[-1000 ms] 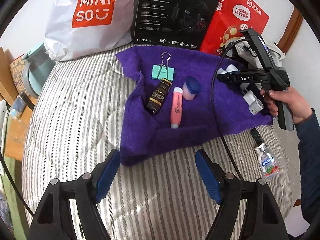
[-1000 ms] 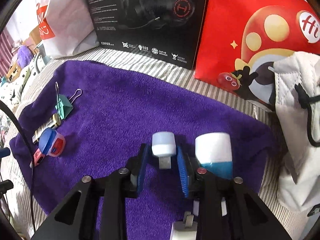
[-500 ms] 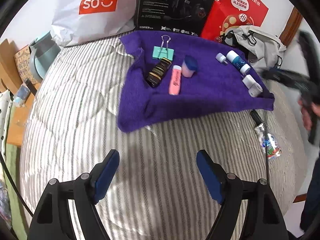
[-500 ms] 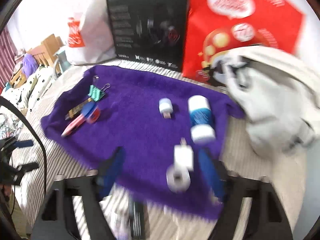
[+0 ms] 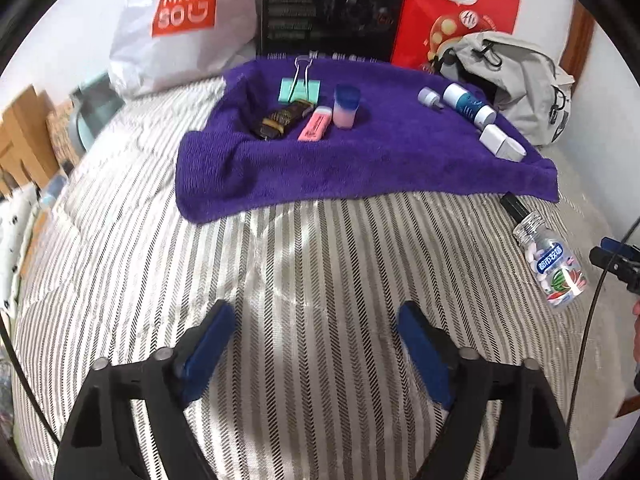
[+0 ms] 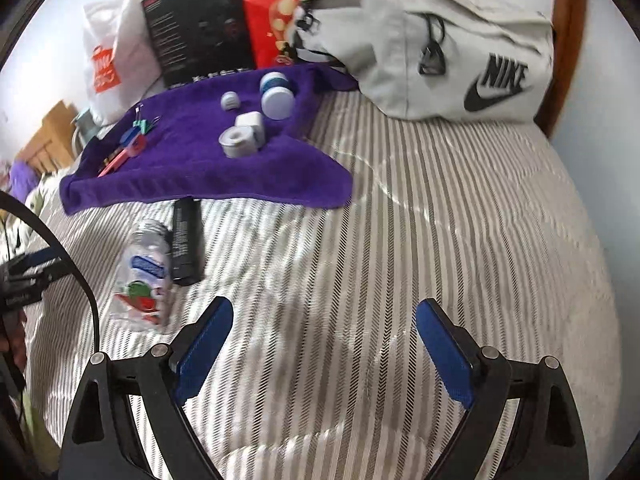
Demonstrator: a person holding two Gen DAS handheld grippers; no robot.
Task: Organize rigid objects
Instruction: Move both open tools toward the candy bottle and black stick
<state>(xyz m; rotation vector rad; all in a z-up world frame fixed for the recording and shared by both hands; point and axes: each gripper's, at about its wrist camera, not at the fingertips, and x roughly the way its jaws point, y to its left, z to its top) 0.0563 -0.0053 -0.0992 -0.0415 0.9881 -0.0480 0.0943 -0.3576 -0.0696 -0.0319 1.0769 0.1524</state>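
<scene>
A purple towel [image 5: 360, 160] [image 6: 192, 168] lies on the striped bed. On its left part sit a green binder clip [image 5: 300, 88], a dark brown tube [image 5: 282, 122], a pink highlighter [image 5: 316, 128] and a pink jar with a blue lid [image 5: 346, 106]. On its right part lie a small white USB plug [image 5: 429, 97] [image 6: 230, 101], a blue-and-white tube [image 5: 469, 103] [image 6: 276, 92], a white charger [image 5: 502, 145] [image 6: 250, 122] and a tape roll [image 6: 237, 142]. Off the towel lie a clear candy bottle [image 5: 550, 266] [image 6: 144, 268] and a black stick [image 5: 516, 206] [image 6: 186, 236]. My left gripper [image 5: 316, 344] and right gripper [image 6: 324, 344] both stand open and empty over the bedding, well short of the towel.
Behind the towel stand a white Miniso bag [image 5: 180, 20], a black headset box [image 5: 332, 4] and a red paper bag [image 5: 452, 12]. A grey Nike backpack [image 6: 440, 40] lies at the towel's right. Wooden furniture [image 5: 24, 140] borders the bed's left side.
The right gripper let go of the white USB plug on the towel, opened, and pulled back toward the bed's near right side. The left gripper also drew back from the towel.
</scene>
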